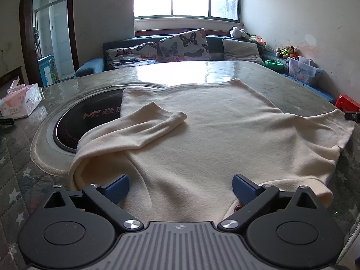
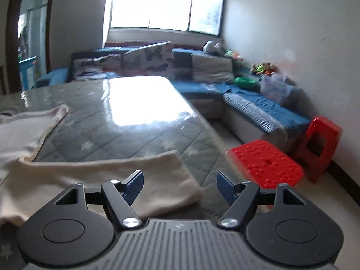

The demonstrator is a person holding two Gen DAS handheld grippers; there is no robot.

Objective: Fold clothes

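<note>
A cream long-sleeved top (image 1: 213,130) lies spread flat on the quilted table (image 1: 281,83). Its left sleeve (image 1: 144,128) is folded in across the body. Its right sleeve (image 1: 326,128) stretches out toward the table's right edge. My left gripper (image 1: 180,189) is open and empty, low over the near collar edge of the top. In the right wrist view my right gripper (image 2: 180,186) is open and empty, just above the cuff end of the outstretched sleeve (image 2: 108,180). The body of the top (image 2: 20,130) shows at the left.
A round induction cooktop (image 1: 90,117) is set in the table, partly under the top. A tissue box (image 1: 20,101) stands at the table's left. Two red stools (image 2: 267,164) stand on the floor right of the table. A blue sofa (image 2: 258,103) with cushions runs behind.
</note>
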